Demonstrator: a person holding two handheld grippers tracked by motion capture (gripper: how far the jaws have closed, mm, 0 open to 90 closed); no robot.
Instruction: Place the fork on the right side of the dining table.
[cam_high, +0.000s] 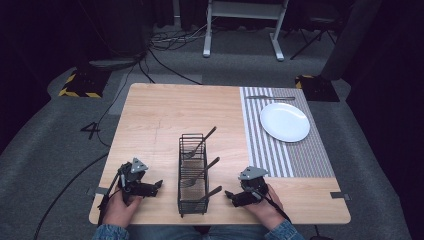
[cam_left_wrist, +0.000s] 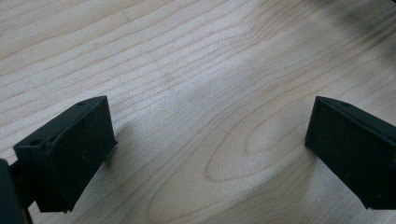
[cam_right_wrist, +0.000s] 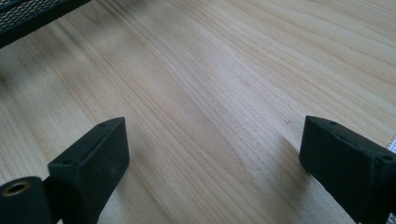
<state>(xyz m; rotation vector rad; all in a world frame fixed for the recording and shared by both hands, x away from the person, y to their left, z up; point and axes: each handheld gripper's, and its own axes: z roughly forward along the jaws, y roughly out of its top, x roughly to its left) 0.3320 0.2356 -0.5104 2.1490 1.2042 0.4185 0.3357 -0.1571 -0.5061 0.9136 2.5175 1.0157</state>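
Forks (cam_high: 199, 170) stood in the black rack (cam_high: 193, 201) between both tools. The left tool (cam_high: 159, 185) and right tool (cam_high: 228, 195) rested low on the tabletop (cam_high: 160, 115), jaws wide apart, holding nothing. A good next move, I think: grab one fork by its handle and lift it straight up, slowly, toward the plate (cam_high: 284, 121).

— What lies under the table (cam_high: 160, 110)?
— Grey carpet (cam_high: 50, 130); black cables (cam_high: 165, 37) trail across it toward the far side; a dark number four (cam_high: 93, 131) is marked on it at the left.
— And beyond?
— A white desk frame (cam_high: 243, 27) stands at the back; two black bases edged in yellow-and-black stripes (cam_high: 80, 85) sit near the far corners; the surroundings fall into deep shadow, while light falls on the pale wood.
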